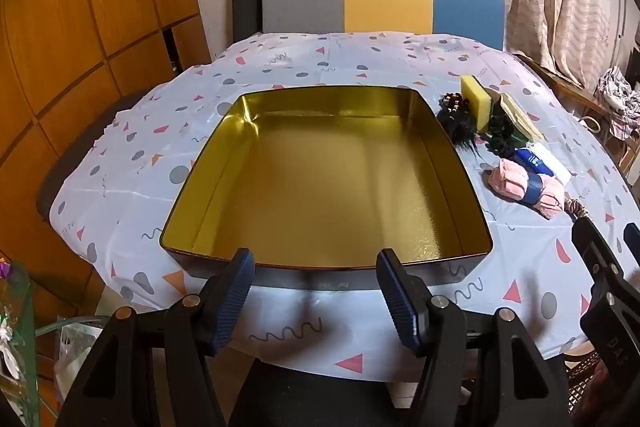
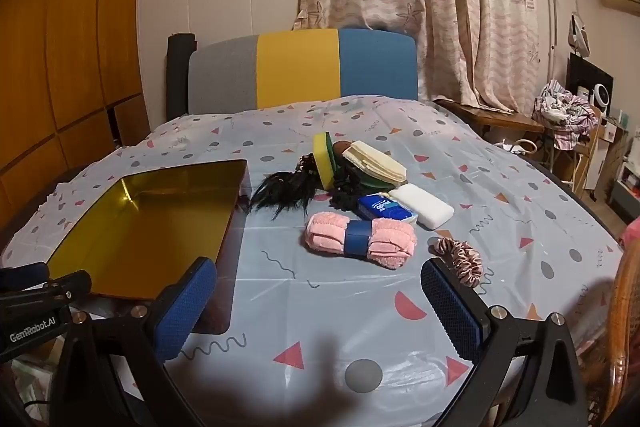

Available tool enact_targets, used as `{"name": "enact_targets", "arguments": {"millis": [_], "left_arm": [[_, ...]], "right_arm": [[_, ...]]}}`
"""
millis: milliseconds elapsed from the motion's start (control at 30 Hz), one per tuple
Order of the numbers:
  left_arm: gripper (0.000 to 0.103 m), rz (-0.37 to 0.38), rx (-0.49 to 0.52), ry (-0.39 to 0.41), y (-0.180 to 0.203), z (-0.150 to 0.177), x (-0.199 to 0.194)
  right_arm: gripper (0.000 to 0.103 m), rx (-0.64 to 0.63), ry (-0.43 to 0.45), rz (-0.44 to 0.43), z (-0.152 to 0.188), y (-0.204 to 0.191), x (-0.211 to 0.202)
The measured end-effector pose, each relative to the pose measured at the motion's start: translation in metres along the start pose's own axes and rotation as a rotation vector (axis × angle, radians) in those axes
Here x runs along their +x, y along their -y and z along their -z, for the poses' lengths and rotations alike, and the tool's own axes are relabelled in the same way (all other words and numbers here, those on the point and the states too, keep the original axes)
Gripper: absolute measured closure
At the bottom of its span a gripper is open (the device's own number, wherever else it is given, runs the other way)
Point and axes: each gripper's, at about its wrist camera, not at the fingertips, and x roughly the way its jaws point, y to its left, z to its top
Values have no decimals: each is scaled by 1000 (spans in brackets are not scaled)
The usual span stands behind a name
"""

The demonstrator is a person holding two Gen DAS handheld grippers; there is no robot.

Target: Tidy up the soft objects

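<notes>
One rectangular gold-lined metal tin (image 2: 144,219) stood on the one patterned plastic tablecloth (image 2: 320,311). Beside it lay one pink fluffy cloth roll with a dark blue band (image 2: 360,237), one pink-and-black striped satin scrunchie (image 2: 460,257), one blue tissue packet (image 2: 384,211), one white oblong sponge block (image 2: 422,209), one tuft of black hair with beads (image 2: 286,189), and one black scrunchie (image 2: 347,195). Yellow-and-green scouring sponges numbered at least two: one upright (image 2: 325,159), one flat (image 2: 376,157). One grey, yellow and blue chair back (image 2: 304,69) rose behind. Two grippers showed.
</notes>
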Motion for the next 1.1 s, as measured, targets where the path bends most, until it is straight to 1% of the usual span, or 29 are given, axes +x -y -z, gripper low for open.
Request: {"name": "enact_targets", "arguments": {"millis": [67, 100, 133, 200, 233, 433, 600, 1100], "left_arm": [[39, 1, 5, 5, 0, 0, -1], [39, -7, 8, -10, 1, 2, 3], [39, -3, 1, -9, 1, 2, 3], [39, -4, -2, -10, 1, 2, 3], [39, -6, -2, -10, 0, 3, 3], [39, -6, -2, -27, -1, 3, 8], [39, -6, 3, -19, 0, 4, 8], [39, -8, 4, -22, 0, 2, 7]], "right_arm": [[0, 1, 4, 1, -1, 0, -2], [0, 0, 6, 1, -1, 0, -3], [0, 0, 8, 3, -2, 1, -4], [0, -7, -9, 1, -3, -1, -3], [0, -10, -12, 0, 1, -1, 3], [0, -11, -3, -4, 5, 0, 7], [0, -11, -6, -3, 2, -2, 2], [0, -6, -19, -7, 4, 1, 4]]}}
